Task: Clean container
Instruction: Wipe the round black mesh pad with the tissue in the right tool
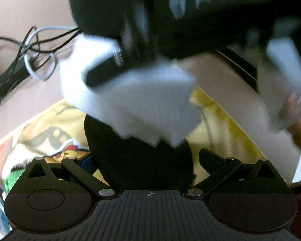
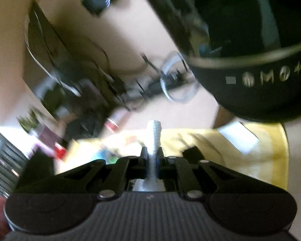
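blocking left view: white cloth (image 1: 134,98), black container (image 1: 138,160); hand-held gripper states unclear.

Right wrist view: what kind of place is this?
Probably a home room or desk area, not a kitchen. A tangle of cables lies on a beige surface, a yellow cartoon-print cloth is spread below, and cluttered shelves, blurred, stand at left.

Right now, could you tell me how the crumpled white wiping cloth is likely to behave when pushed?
The crumpled white wiping cloth is probably floppy: it drapes in folds over the right gripper pinching it. It seems light, hanging from that single pinch. Pressed on the round black container, it should flatten, not roll.
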Demonstrator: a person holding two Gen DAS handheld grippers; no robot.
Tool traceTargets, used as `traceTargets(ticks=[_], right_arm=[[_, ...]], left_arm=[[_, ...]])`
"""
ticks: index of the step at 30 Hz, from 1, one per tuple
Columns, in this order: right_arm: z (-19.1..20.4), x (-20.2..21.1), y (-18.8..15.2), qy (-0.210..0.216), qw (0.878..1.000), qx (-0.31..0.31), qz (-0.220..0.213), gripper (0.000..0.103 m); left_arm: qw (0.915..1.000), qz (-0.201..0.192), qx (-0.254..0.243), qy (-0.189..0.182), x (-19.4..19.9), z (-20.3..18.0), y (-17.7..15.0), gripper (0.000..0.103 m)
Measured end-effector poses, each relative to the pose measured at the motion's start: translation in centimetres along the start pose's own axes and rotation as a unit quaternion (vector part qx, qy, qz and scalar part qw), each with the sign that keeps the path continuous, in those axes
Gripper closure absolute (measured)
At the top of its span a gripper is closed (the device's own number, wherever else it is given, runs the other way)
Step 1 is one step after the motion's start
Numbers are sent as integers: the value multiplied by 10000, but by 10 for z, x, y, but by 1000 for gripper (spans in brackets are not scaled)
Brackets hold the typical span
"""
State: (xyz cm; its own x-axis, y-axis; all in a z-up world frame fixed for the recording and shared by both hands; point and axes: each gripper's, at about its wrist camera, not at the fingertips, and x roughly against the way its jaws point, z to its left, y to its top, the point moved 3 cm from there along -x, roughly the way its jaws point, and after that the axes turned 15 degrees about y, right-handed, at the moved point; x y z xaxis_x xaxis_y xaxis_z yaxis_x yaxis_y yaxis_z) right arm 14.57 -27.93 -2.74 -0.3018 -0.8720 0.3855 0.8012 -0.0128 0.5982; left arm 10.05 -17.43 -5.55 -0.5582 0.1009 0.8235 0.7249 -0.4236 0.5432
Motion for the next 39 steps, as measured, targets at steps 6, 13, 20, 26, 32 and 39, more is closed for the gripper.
traceTargets(ticks=[6,13,20,26,32,39], right_arm=[[-36,11,-29,-1153,9928,-15,313,94],[-45,17,-39,-501,9941,-948,130,94],[-35,-20,-33,282,9921,-1209,150,94],[-45,13,-40,-652,9938,-899,24,95],[-48,80,-27,-975,9876,-1043,-654,95],[-7,30,-20,-215,9986,-421,-229,95]], left_arm=[[9980,-106,621,-83,0,17,-3,58],[9978,-563,343,116,19,21,8,71],[9851,-983,-855,1121,35,11,16,68],[9812,-1077,-1187,1076,27,-15,2,53],[9877,-857,-1275,279,26,-41,-16,18],[9950,-312,-952,-39,32,-37,-30,9]])
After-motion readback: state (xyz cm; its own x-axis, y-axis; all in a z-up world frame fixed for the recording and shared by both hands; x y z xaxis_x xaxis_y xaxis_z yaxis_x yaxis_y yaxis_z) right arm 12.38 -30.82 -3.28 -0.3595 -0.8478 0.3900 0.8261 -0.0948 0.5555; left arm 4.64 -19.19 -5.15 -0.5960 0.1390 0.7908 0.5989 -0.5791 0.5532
